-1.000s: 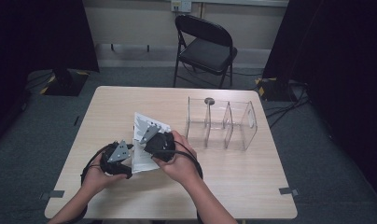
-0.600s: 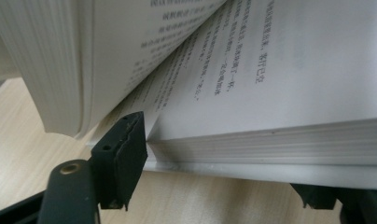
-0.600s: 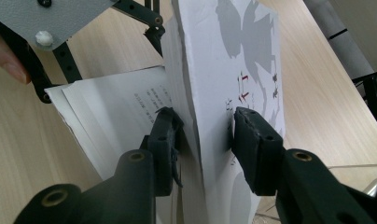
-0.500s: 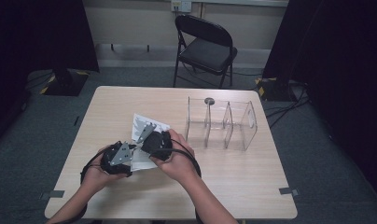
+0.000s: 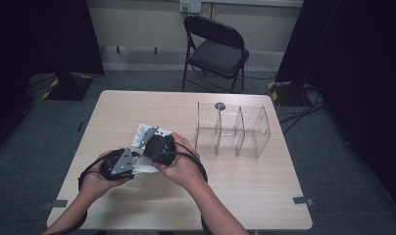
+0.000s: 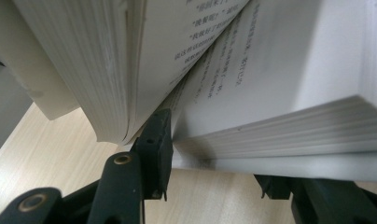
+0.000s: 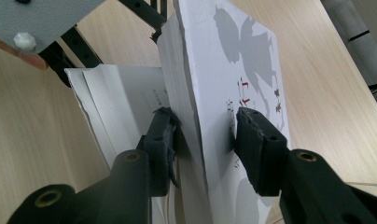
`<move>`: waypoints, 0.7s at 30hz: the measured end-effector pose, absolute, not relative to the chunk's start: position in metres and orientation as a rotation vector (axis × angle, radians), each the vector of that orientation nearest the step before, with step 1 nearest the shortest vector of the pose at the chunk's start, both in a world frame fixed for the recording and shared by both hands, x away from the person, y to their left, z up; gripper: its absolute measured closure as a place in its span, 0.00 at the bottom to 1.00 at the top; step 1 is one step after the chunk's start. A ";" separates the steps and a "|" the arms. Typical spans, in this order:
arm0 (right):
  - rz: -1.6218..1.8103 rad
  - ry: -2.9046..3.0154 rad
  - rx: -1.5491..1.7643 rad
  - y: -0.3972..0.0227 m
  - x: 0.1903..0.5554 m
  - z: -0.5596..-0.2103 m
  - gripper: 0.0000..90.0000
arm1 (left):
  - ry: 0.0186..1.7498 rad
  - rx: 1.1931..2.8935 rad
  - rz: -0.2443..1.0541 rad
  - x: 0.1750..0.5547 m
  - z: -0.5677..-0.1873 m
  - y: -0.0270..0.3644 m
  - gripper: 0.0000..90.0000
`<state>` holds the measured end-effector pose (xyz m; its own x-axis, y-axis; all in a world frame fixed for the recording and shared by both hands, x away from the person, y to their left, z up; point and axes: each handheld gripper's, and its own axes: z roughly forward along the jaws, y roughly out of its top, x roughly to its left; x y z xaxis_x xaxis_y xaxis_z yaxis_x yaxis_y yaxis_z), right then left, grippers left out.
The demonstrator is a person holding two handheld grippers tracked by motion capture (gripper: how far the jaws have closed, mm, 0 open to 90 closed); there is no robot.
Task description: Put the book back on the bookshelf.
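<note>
The book lies open near the front left part of the wooden table in the high view, half hidden under the two tools, with its white cover showing behind them. The left gripper and the right gripper meet over it, each carried by one hand, and their black cables hang in loops beside the wrists. To the right of the book, a little apart, stands a clear plastic organizer with several compartments, and a black folding chair stands on the floor behind the table. In the left gripper view, the book is very close; one jaw is pushed in between the pages and the other jaw is under the lower stack of pages. These jaws have just been closing, and they now pinch this lower stack. In the right gripper view, the book stands on its edge, and the jaws press on the cover part from both sides, one pad on the printed cover and one pad on the inner side. The left gripper shows at the top left, reaching into the pages.
</note>
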<state>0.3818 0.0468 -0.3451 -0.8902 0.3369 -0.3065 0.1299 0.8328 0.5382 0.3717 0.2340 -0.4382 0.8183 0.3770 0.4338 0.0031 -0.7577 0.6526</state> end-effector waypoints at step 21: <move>1.041 2.605 0.430 0.002 0.379 -0.321 0.35 | 0.322 2.373 0.645 0.368 -0.418 0.240 0.65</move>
